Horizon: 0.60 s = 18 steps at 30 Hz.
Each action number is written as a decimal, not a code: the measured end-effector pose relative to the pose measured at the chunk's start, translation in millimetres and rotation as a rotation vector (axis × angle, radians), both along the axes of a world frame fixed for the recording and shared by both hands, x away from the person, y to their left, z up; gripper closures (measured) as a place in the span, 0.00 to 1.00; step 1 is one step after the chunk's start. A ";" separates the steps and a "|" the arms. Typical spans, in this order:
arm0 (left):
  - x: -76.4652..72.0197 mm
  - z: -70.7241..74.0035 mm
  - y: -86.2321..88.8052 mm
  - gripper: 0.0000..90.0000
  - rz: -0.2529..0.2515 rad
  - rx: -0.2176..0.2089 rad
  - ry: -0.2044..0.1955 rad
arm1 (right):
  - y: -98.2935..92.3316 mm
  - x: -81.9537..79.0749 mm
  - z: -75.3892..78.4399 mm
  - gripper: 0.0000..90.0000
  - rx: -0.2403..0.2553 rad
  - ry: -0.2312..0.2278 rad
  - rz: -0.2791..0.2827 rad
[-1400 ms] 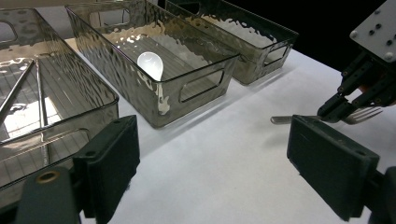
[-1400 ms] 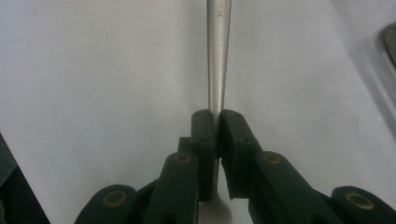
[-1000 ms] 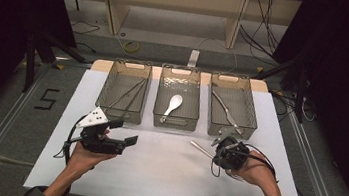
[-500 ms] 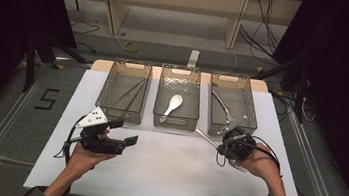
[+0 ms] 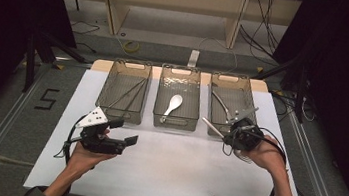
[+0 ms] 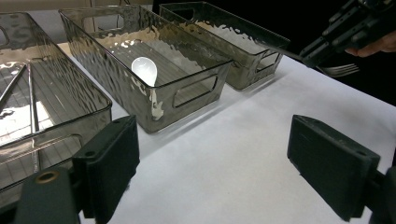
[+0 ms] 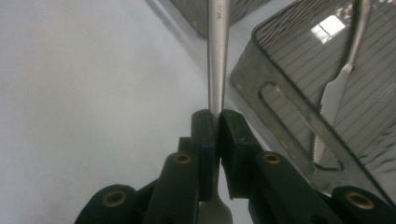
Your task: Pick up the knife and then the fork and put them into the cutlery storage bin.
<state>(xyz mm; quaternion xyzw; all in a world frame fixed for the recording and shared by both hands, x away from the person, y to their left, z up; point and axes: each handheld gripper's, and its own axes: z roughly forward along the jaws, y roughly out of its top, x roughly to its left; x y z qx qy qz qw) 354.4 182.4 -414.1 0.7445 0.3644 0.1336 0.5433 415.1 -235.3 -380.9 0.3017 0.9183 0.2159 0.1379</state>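
- The right gripper (image 5: 222,132) is pinching a silver metal fork (image 7: 217,56) by its handle, its two black jaws pressed tight against the flat stem in the right gripper view.
- In the high view, the fork's handle is pointing out from the jaws toward the near corner of the right-hand clear ribbed plastic bin (image 5: 221,81), while its tines (image 6: 340,70) are sticking out behind the gripper, above the white table sheet (image 5: 178,174).
- The fork is hanging in the air just in front of that bin, not inside it.
- A serrated silver knife (image 7: 337,91) is lying inside the same bin.
- The left gripper (image 5: 127,132) is hovering over the sheet, well to the left of the right-hand bin, with its jaws spread wide and nothing between them.
- A white spoon (image 5: 171,105) is resting in the middle clear bin (image 5: 181,70), next to the right-hand bin.
- Thin metal chopsticks (image 5: 127,94) are lying in the far-left bin (image 5: 127,65), beyond the middle one.
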 end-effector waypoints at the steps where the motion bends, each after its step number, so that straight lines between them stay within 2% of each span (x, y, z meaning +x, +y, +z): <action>1: -0.1 0.0 0.2 0.18 -0.001 0.002 -0.001 | -0.2 1.5 2.3 0.94 0.007 -0.006 -0.003; 18: -0.5 0.4 0.6 0.18 -0.001 -0.011 -0.003 | -2.3 38.9 23.5 0.94 0.026 -0.040 -0.070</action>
